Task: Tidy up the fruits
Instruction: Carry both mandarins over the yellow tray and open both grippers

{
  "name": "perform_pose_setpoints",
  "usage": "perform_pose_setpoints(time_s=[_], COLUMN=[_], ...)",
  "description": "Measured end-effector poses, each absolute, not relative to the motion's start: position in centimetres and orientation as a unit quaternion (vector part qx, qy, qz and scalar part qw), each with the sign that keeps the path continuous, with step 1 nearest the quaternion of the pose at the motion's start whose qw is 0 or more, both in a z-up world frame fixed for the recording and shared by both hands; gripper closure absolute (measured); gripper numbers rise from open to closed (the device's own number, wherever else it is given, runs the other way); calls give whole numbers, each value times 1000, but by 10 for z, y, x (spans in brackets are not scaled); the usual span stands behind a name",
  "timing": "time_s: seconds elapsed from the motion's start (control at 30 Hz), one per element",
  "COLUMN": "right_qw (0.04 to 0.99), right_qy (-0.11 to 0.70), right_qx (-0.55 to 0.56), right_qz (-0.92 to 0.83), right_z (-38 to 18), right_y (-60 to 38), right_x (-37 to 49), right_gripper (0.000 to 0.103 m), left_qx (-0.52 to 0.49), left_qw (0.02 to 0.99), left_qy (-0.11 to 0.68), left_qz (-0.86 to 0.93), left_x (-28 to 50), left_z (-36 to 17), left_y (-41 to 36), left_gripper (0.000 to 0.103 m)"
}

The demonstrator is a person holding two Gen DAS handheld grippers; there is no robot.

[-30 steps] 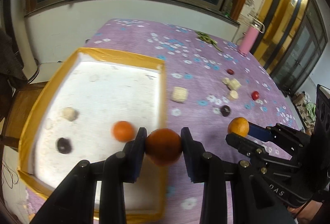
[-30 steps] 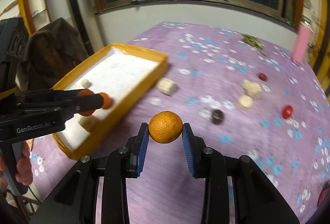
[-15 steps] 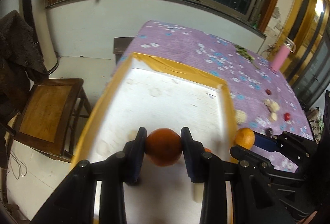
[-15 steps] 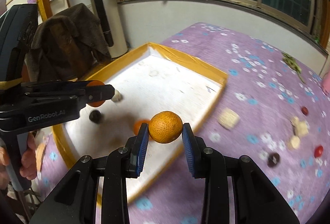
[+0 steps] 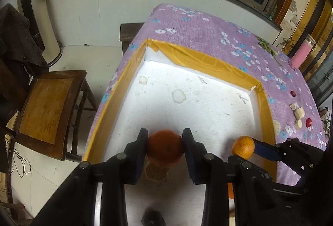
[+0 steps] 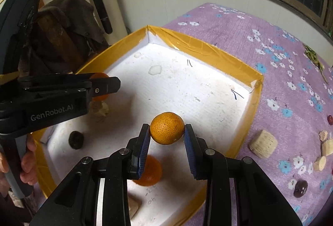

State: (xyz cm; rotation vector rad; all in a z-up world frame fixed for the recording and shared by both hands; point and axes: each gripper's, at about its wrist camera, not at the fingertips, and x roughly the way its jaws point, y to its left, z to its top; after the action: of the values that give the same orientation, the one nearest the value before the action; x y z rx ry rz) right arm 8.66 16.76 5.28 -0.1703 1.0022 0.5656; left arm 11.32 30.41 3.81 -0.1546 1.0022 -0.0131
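My left gripper (image 5: 165,148) is shut on a dark orange tangerine (image 5: 165,149) above the near part of a white foam tray with a yellow taped rim (image 5: 208,59). In the right wrist view that same gripper (image 6: 102,86) reaches in from the left over the tray (image 6: 210,47). My right gripper (image 6: 167,132) is shut on a lighter orange tangerine (image 6: 167,128), held over the tray's near right side, also seen as the tangerine (image 5: 243,147) in the left wrist view. Another tangerine (image 6: 150,172) lies on the tray floor under my right fingers.
The tray also holds a dark round fruit (image 6: 76,139) and pale chunks (image 6: 101,110). On the purple flowered cloth (image 6: 270,38) to the right lie pale chunks (image 6: 263,143), red fruits (image 5: 308,122) and a dark fruit (image 6: 300,185). A pink bottle (image 5: 301,54) stands far right. A wooden chair (image 5: 47,109) stands left.
Both grippers have swung left from over the cloth to over the tray, each still holding its tangerine, and have come lower over the tray floor.
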Motion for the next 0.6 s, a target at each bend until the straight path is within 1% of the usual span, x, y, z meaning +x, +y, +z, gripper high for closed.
perform_pose_setpoints(time_s=[0.43,0.47,0.5,0.53,0.57,0.6], right_qw=[826,826,826,826,825,825], right_qy=[487,487,487,487,489,490], right_qx=[-106,-107,-107,-107,-108,-104], right_qz=[264,264,264,264,262,262], right_z=[39,39,39,39,38,38], right_y=[179,179,179,179,178,176], right_x=[89,89,90,90,90,90], right_gripper=[71,69,63,61,62,61], left_qx=[-65,-65,-64,-63,-60,-60], left_qw=[859,859,859,858,858,858], left_qy=[508,508,509,509,510,510], left_qz=[-3,-4,-5,-4,-1,-1], left_x=[126,126,126,125,125,124], left_z=[26,26,27,27,27,27], left_y=[303,303,303,302,302,302], left_gripper=[66,63,61,55,52,52])
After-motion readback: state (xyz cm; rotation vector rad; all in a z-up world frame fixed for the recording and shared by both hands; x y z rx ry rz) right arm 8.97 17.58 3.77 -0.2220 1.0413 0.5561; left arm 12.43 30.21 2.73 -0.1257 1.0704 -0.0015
